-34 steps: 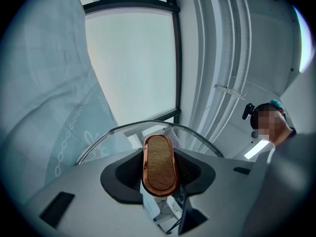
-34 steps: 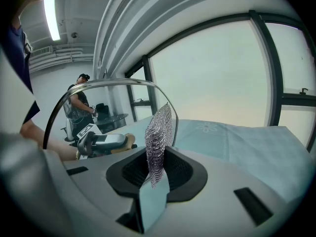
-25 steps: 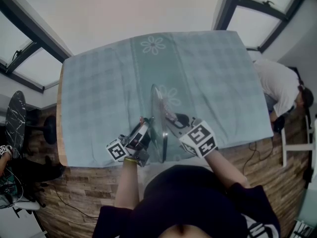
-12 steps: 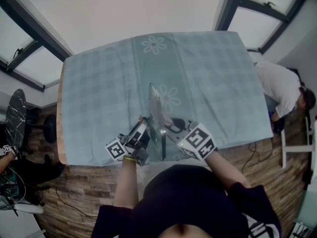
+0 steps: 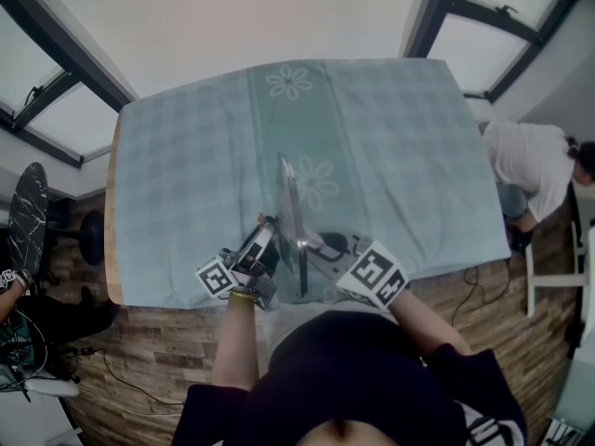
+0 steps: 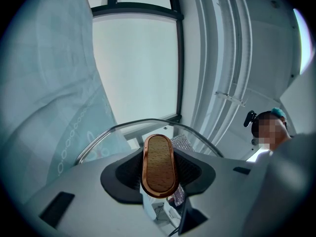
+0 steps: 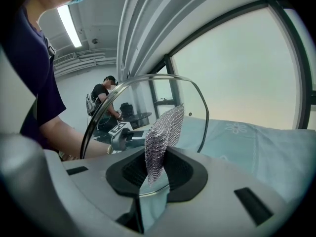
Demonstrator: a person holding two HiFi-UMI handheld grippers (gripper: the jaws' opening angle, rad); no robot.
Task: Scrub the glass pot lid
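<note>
So, this looks like mid-scrub to me. The glass pot lid (image 5: 289,214) is stood up on edge over the near side of the counter (image 5: 167,156), roughly 6 o'clock on the checked tablecloth (image 5: 400,128). It's edge-on to the head view, so it reads as a thin sliver.

The left gripper (image 5: 263,251) sits at the lid's 9 o'clock. Its jaws are clamped on the wooden knob (image 6: 159,163), and that's what keeps the lid upright. The right gripper (image 5: 325,243) comes in from 3 o'clock with its jaws pinched on a silvery mesh scrubber (image 7: 163,135). The pad looks to be against the underside of the glass, roughly mid-pane. I can't tell if the bottom rim actually rests on the cloth.

For the next bit, I'd guess the scrubber has to sweep out from the middle toward the metal rim, say up toward 12 o'clock and then round. The catch is that any push from the right side has only the knob grip to resist it. The left side needs to hold firm so the lid doesn't swivel or tip. Light, even strokes are probably safer than leaning in hard.
</note>
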